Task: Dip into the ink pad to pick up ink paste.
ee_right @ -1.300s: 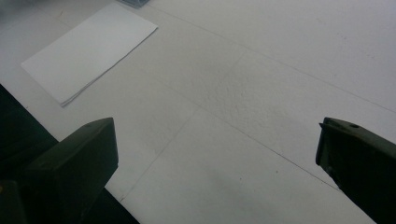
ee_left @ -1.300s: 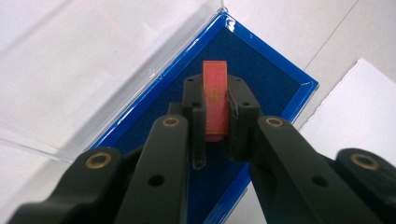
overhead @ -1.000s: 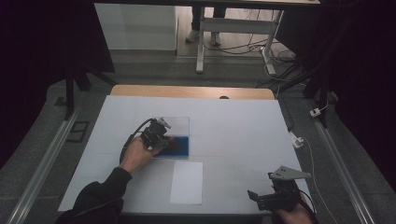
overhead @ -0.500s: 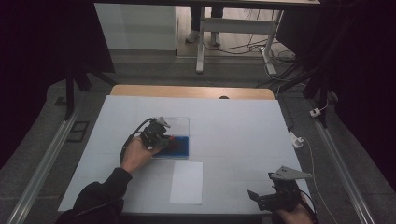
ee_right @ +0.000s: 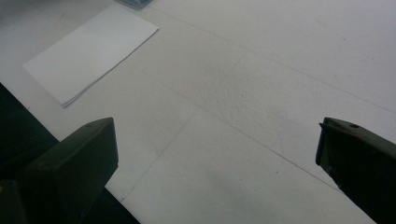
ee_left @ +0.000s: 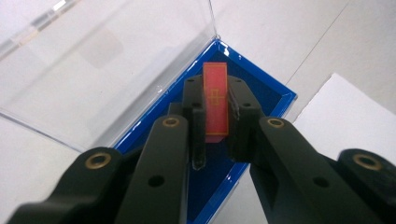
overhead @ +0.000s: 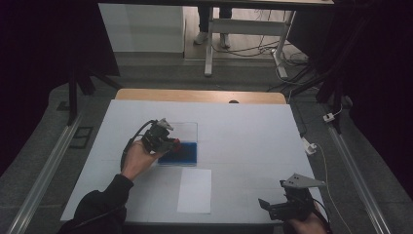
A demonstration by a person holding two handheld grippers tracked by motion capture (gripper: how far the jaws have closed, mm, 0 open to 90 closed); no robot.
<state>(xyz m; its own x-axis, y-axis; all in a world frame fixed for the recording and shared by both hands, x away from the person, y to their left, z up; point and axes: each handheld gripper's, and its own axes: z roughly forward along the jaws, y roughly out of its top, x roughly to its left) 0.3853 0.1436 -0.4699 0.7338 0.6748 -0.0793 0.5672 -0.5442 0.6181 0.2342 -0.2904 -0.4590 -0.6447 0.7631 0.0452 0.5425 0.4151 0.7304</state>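
A white table (overhead: pixel 243 141) takes up the middle of the high view, with a bare wooden strip along its far edge. On it, left of centre, lies one blue box (overhead: pixel 187 155) with its clear lid (overhead: pixel 184 131) folded open toward the top of the frame; in the left gripper view the lid (ee_left: pixel 93 60) spreads across the upper left and the blue tray (ee_left: pixel 275 93) runs from upper centre down to the bottom. One white sheet of paper (overhead: pixel 195 190) lies just below the box in the high view, near it but apart, and shows in the upper left of the right gripper view (ee_right: pixel 88 51)

The left gripper (overhead: pixel 171 144) sits over the box's left end, its jaws drawn narrow onto one small red card (ee_left: pixel 215 100) marked with a gold cross, held upright on edge just above the tray's dark floor. The right gripper (ee_right: pixel 215 154) waits at the lower right of the high view (overhead: pixel 273 208), jaws wide apart with nothing between them, over bare table

Judging by this, the lid is already open and the card is gripped; whether it is going in or coming out cannot be told, so what is left is setting it down or lifting it clear, then shutting the lid

Count: one box, one lid, one card, one sheet, two grippers
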